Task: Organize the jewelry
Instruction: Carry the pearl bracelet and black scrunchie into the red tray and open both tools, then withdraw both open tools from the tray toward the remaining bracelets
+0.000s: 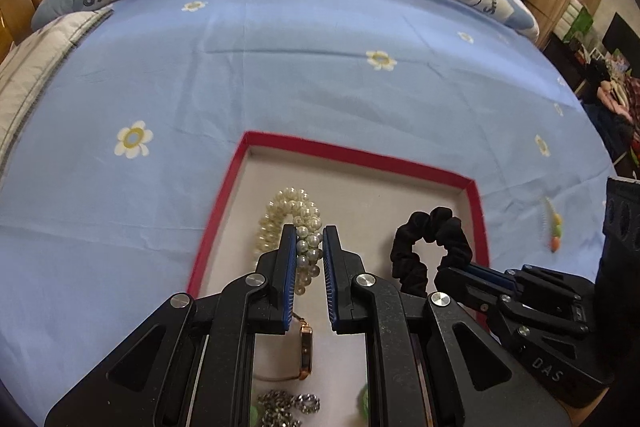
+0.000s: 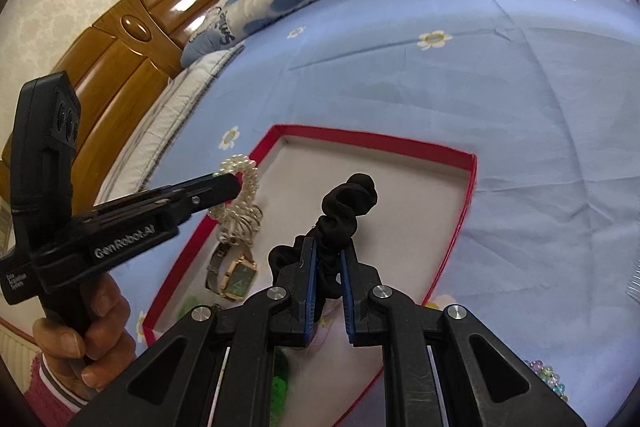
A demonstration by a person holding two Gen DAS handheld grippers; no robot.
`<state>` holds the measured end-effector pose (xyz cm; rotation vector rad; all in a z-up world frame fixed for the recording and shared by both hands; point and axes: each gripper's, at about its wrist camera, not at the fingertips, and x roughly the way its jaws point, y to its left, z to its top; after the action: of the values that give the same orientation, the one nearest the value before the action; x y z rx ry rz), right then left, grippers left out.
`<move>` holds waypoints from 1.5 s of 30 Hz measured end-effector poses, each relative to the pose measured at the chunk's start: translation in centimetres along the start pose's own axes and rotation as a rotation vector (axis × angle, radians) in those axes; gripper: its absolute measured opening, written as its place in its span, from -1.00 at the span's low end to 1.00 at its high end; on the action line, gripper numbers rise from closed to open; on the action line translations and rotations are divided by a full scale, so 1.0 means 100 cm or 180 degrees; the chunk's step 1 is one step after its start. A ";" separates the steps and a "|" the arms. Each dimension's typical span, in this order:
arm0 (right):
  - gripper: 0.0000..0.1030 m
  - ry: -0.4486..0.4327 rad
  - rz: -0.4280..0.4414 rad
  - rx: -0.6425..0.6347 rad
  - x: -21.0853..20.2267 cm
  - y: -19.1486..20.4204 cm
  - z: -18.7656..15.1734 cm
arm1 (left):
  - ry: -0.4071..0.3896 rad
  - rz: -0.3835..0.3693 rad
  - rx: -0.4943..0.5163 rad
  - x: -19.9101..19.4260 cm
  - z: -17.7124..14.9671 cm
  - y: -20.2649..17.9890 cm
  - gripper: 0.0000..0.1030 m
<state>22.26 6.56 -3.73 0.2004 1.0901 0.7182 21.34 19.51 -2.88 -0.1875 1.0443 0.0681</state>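
The left gripper is pinched on a cream pearl-bead bracelet, which hangs in a loop just above the pale floor of the shallow red-rimmed cardboard tray. The right gripper is pinched on a black gathered-fabric scrunchie, whose long axis points away from the jaws toward the tray's far wall.

Both held items lie over the tray interior: the bracelet toward the tray's left wall, the scrunchie toward its right wall. Judged from this, the coming move is a short lowering and release; each item is already within the tray rim, and neither gripper needs to cross the other.

Inside the tray, nearer than the bracelet, lie a rose-gold rectangular wristwatch with a green dial, a silver chain and green pieces. The watch sits close under the bracelet and could be covered. Outside the tray's right wall, a spiral hair tie with orange and green ends and pastel beads rest on the blue flowered bedsheet.
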 end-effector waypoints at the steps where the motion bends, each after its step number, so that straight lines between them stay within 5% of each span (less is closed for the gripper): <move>1: -0.75 0.0027 -0.0004 0.0011 0.002 -0.002 -0.001 | 0.0021 -0.0003 -0.0003 0.003 0.000 0.000 -0.79; 11: -0.68 0.0161 -0.0082 0.0028 0.013 -0.009 -0.004 | 0.0248 0.0025 0.0053 0.031 -0.003 -0.006 -0.78; 16: -0.31 0.0139 -0.0075 0.0020 0.008 -0.009 -0.004 | 0.0295 0.0017 0.0035 0.035 -0.002 -0.007 -0.77; 18: -0.31 0.0125 -0.0071 0.0002 0.007 -0.008 -0.004 | 0.0304 0.0003 0.0036 0.036 0.001 -0.007 -0.76; 25: -0.30 0.0071 -0.0120 -0.0048 -0.004 -0.007 -0.005 | 0.0301 -0.0058 0.0020 0.029 0.000 -0.006 -0.49; 45: -0.20 -0.0453 -0.0269 0.0247 -0.109 -0.039 -0.040 | 0.0027 -0.0287 -0.0051 -0.033 -0.014 -0.034 -0.31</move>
<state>17.65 -3.94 0.51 0.2664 0.9853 0.5779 18.99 16.06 -0.31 -0.2492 1.0426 -0.0060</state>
